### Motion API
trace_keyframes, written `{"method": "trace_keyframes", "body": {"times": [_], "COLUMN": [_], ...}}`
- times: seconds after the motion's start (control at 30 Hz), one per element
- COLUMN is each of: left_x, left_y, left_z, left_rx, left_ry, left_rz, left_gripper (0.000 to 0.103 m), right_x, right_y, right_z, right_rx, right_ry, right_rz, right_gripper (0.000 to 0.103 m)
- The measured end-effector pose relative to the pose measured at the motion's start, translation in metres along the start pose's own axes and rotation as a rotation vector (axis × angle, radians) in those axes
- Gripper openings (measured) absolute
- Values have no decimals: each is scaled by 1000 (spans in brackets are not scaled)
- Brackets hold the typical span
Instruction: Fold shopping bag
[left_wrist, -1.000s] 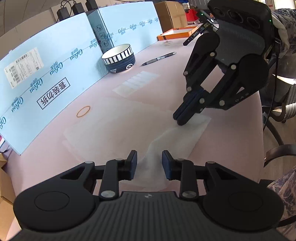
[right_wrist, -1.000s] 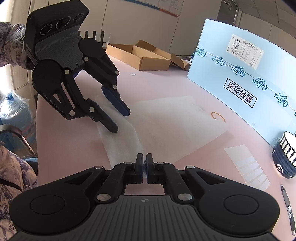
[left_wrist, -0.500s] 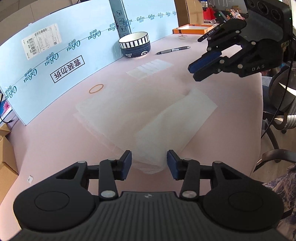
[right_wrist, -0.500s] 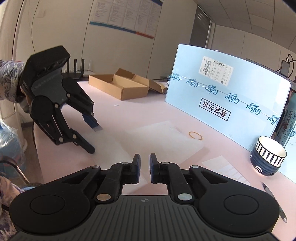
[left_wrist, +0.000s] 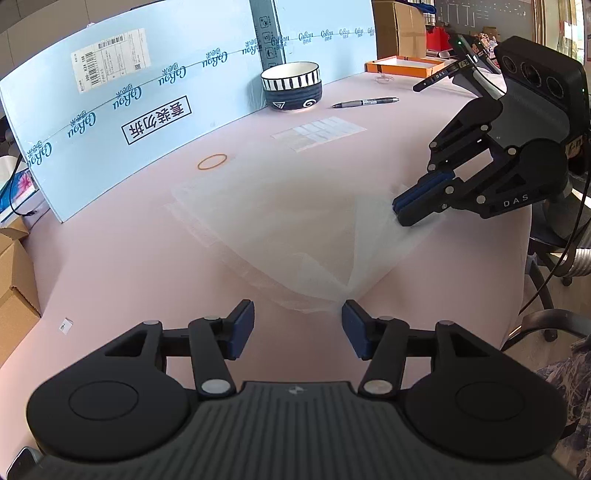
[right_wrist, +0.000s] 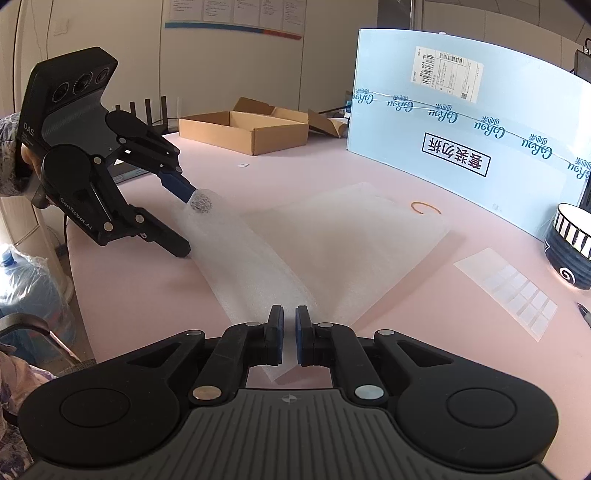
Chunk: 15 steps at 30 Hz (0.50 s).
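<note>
Left wrist view: the left gripper (left_wrist: 297, 328) is parting its jaws, half spread, nothing pressed between them; the translucent shopping bag (left_wrist: 288, 221) lies on the pink table (left_wrist: 129, 277) just beyond, at twelve o'clock. At three o'clock the right gripper (left_wrist: 400, 206) pinches the bag's corner, where half a second ago it hung clear above.

Right wrist view: the right gripper (right_wrist: 289, 334) is nearly closed on the bag's (right_wrist: 332, 251) near edge; the left gripper (right_wrist: 190, 225), at ten o'clock, straddles the lifted fold, having been off it before.
</note>
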<state>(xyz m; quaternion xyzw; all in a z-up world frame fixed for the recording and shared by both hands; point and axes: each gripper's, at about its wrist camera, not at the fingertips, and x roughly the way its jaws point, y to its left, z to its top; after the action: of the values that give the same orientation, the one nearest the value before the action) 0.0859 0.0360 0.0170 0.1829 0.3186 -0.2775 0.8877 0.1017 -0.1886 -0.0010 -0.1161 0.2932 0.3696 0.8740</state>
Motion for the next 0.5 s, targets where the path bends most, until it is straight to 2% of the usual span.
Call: {"method": "trace_keyframes", "body": {"times": [0.07,0.13,0.2,0.3,0.33,0.4,0.47,0.5], "left_x": [-19,-37,-44,-29,-26,-11,-3,1], "left_y": [-3,-10,-21,-50,-53,-50,-39,-33], "left_z": [3,7,11,12,11,10,13,14], "left_rx": [-25,-30,5,181,205,228,171,134], "left_ry": [-77,-163,-195,-156,-154,-139,-138,-127], "left_rz": [7,-49,-90,-36,-21,-18,-90,-111], "left_gripper": [50,50,52,57,57,57,56,45], "right_x": [2,3,3,4,4,4,4,5], "right_y": [1,2,2,4,4,6,6,6], "right_z": [1,2,2,2,2,2,2,2], "right_rx": [-12,-21,-23,-28,-31,-37,-41,-40], "right_ry": [2,7,8,7,6,6,7,7], "right_rz": [2,0,2,-2,-4,-9,-11,-12], "right_gripper": [6,6,6,6,6,6,7,7]}}
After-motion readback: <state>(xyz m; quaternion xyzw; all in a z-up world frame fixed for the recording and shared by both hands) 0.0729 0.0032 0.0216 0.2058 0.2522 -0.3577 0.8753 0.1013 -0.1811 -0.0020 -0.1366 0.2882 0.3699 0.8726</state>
